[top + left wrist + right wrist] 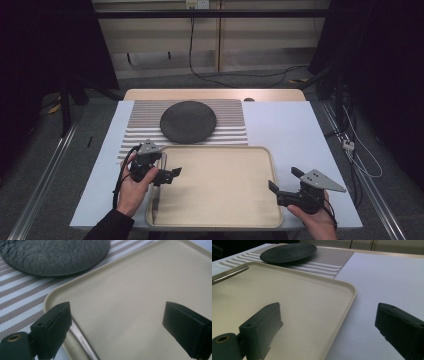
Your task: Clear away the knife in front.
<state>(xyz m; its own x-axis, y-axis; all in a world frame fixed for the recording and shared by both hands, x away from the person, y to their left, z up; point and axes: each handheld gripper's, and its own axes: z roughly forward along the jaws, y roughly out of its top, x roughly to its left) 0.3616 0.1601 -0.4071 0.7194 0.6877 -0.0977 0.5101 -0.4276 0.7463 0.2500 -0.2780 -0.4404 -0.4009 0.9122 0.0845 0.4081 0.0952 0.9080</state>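
Just below the open left claw (116, 322), metal rod (83, 340) on tray (130, 290).

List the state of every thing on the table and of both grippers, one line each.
tray: flat on the table, holding a metal rod by its left rim.
metal rod: lying in the tray, gripped by nothing.
dark plate: empty, resting on the striped mat.
striped mat: spread flat behind the tray.
left gripper: open above the tray's left side, holding nothing.
right gripper: open at the tray's right rim, holding nothing.
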